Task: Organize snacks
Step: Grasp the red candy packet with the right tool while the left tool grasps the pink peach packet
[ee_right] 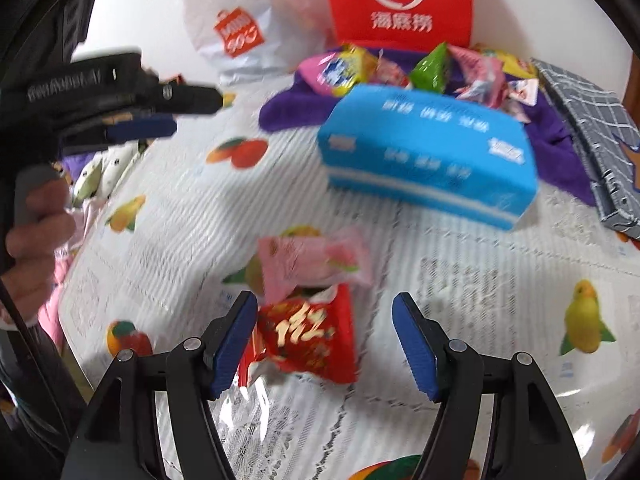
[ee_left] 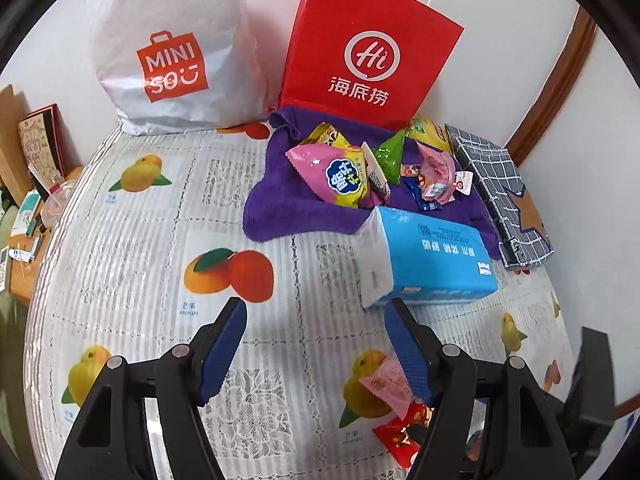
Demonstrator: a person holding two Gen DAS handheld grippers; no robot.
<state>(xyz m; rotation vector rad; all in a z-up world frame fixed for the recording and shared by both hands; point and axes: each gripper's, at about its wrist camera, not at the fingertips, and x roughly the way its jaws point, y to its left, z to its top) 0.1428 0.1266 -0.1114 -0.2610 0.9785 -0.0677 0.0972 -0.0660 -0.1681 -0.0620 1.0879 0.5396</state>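
Barely started, by my read: most snacks (ee_left: 352,168) sit piled on the purple cloth (ee_left: 272,208) at the far side of the counter (ee_left: 140,240), two loose packets, pink (ee_right: 312,258) and red (ee_right: 312,336), lie near. Both the left hand-held gripper (ee_left: 316,354) and right hand-held gripper (ee_right: 325,346) are spread, pinching nothing; the red packet lies between the right one's jaws. Right view is blurred, bag contents hidden.

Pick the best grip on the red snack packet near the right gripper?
Come from above. The red packet lies flat, its top tucked under the pink packet. Close the right gripper across its puffy middle; the crimped ends are thin.
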